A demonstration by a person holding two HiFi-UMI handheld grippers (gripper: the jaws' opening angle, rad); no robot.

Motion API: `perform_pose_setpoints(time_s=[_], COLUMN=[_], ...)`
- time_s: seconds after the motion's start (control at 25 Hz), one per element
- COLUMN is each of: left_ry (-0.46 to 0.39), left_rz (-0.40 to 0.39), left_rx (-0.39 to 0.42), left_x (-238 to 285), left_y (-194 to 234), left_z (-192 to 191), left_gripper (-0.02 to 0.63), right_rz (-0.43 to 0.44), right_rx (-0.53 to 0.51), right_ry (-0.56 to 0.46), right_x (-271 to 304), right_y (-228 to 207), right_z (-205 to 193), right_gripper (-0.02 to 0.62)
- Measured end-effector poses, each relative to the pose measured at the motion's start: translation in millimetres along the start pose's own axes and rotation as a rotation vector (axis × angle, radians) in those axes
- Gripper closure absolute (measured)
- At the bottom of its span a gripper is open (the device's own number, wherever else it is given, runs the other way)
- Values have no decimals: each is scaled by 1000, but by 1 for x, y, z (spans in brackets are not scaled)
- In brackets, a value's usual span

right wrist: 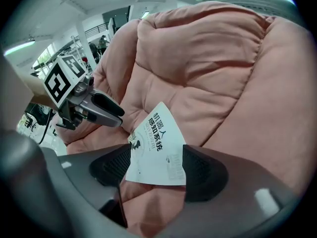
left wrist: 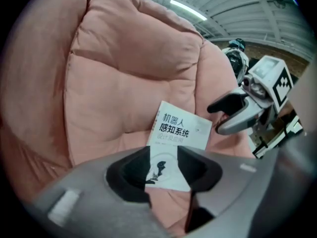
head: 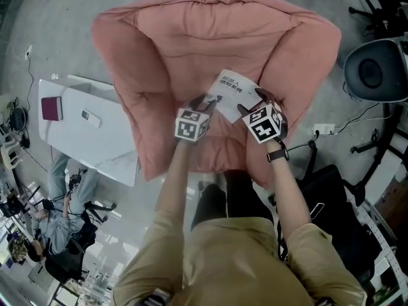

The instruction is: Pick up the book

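The white book [head: 233,94] lies cover up on the seat of the pink armchair [head: 191,37]. The left gripper [head: 203,102] is at the book's 8 o'clock with its jaws spread. The book's near corner shows in the gap, not pinched. The right gripper [head: 254,102] is at the book's 4 o'clock, jaws also spread around another corner without clamping it. A white table [head: 95,139] stands at the chair's 9 o'clock.
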State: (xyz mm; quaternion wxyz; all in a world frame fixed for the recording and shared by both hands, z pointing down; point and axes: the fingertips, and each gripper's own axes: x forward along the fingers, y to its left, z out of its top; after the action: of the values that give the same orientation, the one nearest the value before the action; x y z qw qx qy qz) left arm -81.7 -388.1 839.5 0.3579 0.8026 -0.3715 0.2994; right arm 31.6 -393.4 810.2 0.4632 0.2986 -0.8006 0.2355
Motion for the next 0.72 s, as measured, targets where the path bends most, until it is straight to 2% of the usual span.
perform_pose_setpoints(time_s=[0.16,0.32,0.56,0.64,0.72], left_ry=[19,33,50,65,72], left_rz=[-31,-74,-113,-126,-124], left_rx=[51,79,117,126,140], left_x=[26,49,78,84,92], left_y=[12,17,23,23,25], left_z=[-3,-3,-4,-4,-7], left_gripper=[416,374,371,380,393], right_rz=[-40,-121,-138,-134,-139], right_rx=[0,-45,-102,-128,-147], right_ry=[56,145,234,255,267], right_x=[19,36,55,61,63], right_y=[-11,-27,-32,-34,-38], right_z=[-4,-12,-22,-23,-23], right_gripper=[262,259,192,192,259])
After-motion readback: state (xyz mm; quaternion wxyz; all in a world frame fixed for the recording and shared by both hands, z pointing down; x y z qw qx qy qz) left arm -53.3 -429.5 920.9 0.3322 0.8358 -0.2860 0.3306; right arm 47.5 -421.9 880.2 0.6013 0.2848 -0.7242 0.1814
